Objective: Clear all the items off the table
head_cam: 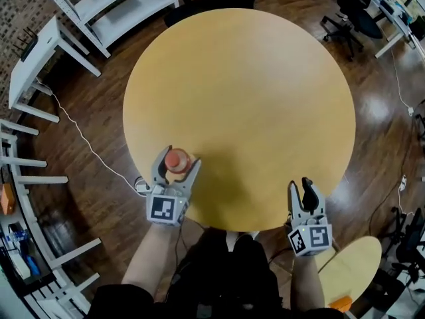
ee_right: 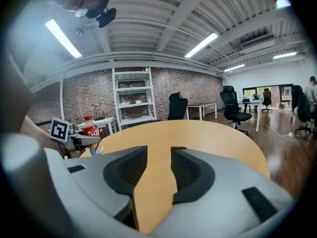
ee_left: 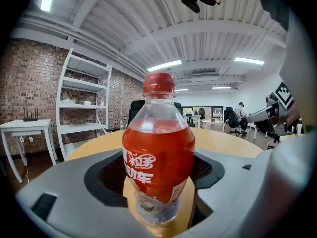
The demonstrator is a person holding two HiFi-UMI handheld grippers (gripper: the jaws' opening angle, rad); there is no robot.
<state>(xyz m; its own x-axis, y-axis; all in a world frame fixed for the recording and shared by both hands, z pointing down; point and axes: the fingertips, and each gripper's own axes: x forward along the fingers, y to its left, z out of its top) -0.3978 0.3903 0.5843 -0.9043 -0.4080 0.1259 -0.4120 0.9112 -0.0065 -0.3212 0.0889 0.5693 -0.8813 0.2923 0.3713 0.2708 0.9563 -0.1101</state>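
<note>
Taking the person's side of the round yellow table (head_cam: 265,78) as 6 o'clock, the bottle (head_cam: 176,159) sits near the rim at about 8 o'clock. It is a clear plastic one with a red cap, red drink inside and a red label with white characters. The left gripper (head_cam: 179,156) has it upright between its jaws, and in the left gripper view the dark pads (ee_left: 110,175) lie against both sides of the bottle (ee_left: 158,148), pinching it at the label. Whether its base rests on the wood or hangs just above it, I cannot tell. The right gripper (head_cam: 299,186) is at about 5 o'clock, right at the table's edge. Its jaws stand a little apart with a narrow slit between them, and through that slit the right gripper view shows only bare tabletop. That same view shows the bottle (ee_right: 90,128) off at its 9 o'clock, beside the left gripper's marker cube (ee_right: 59,129). The rest of the tabletop is plain wood. Around it lies a dark wooden floor, with white shelving (head_cam: 106,5) at 11 o'clock, a small white table (head_cam: 33,52) at 9 o'clock, black office chairs (head_cam: 352,12) at 1 o'clock, and a smaller round yellow top (head_cam: 352,264) at 5 o'clock beyond the right gripper. A white cable (head_cam: 86,145) trails across the floor towards the table's 8 o'clock side.
</note>
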